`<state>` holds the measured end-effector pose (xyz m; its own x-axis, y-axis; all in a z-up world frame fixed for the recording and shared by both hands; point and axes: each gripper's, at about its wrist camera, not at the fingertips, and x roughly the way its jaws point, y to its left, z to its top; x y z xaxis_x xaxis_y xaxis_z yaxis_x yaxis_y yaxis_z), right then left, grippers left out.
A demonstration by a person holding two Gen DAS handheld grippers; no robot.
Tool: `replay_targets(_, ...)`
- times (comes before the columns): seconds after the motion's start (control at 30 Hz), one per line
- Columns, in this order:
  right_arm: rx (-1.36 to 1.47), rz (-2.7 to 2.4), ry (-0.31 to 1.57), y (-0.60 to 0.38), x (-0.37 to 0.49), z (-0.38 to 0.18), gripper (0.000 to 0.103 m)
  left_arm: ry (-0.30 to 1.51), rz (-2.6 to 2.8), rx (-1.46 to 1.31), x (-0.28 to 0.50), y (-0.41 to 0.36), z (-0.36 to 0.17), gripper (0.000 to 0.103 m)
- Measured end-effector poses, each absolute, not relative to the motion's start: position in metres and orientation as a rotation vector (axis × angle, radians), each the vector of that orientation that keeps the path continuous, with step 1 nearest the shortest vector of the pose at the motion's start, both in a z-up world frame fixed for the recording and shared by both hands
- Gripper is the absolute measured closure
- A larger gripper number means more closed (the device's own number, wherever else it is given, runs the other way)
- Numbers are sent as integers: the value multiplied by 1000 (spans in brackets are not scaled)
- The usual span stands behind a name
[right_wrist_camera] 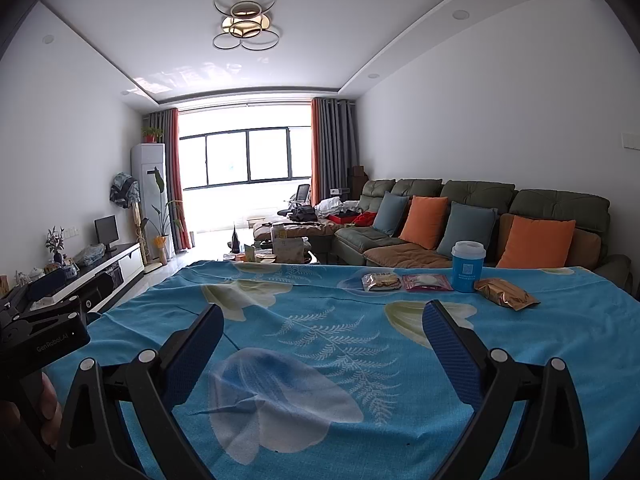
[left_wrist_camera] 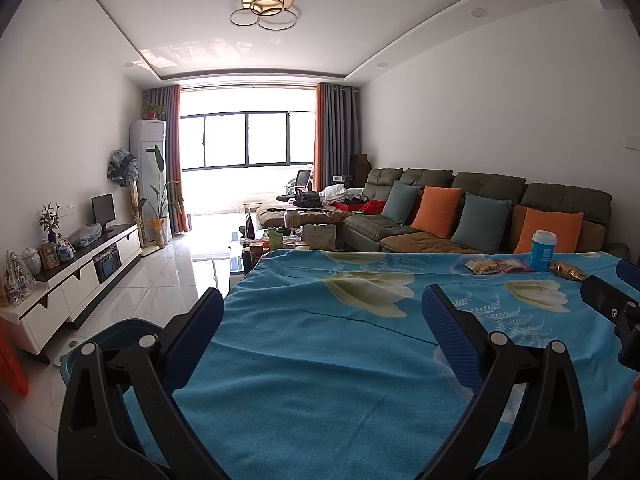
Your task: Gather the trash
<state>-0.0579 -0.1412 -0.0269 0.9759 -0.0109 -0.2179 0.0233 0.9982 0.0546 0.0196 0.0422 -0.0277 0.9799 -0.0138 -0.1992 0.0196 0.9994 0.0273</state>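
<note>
On the table's blue floral cloth (right_wrist_camera: 320, 344), at the far right, lie a yellow snack packet (right_wrist_camera: 381, 281), a pink clear packet (right_wrist_camera: 426, 282) and a gold wrapper (right_wrist_camera: 505, 293), beside a blue paper cup with a white lid (right_wrist_camera: 467, 266). The left wrist view shows them too: yellow packet (left_wrist_camera: 482, 266), pink packet (left_wrist_camera: 516, 265), cup (left_wrist_camera: 543, 250), gold wrapper (left_wrist_camera: 568, 271). My left gripper (left_wrist_camera: 322, 306) is open and empty over the table's near left part. My right gripper (right_wrist_camera: 322, 320) is open and empty over the near middle, well short of the trash.
A blue bin (left_wrist_camera: 100, 344) stands on the floor by the table's left edge. A sofa with orange and grey cushions (right_wrist_camera: 480, 220) runs behind the table. A TV cabinet (left_wrist_camera: 80, 272) lines the left wall. A cluttered coffee table (left_wrist_camera: 288, 240) stands beyond the far edge.
</note>
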Motion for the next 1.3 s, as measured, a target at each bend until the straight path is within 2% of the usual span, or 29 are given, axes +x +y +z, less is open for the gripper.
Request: replay_targets(1.3, 60, -26, 220, -141, -61, -25, 7, 207, -8, 28, 21, 44, -30, 6)
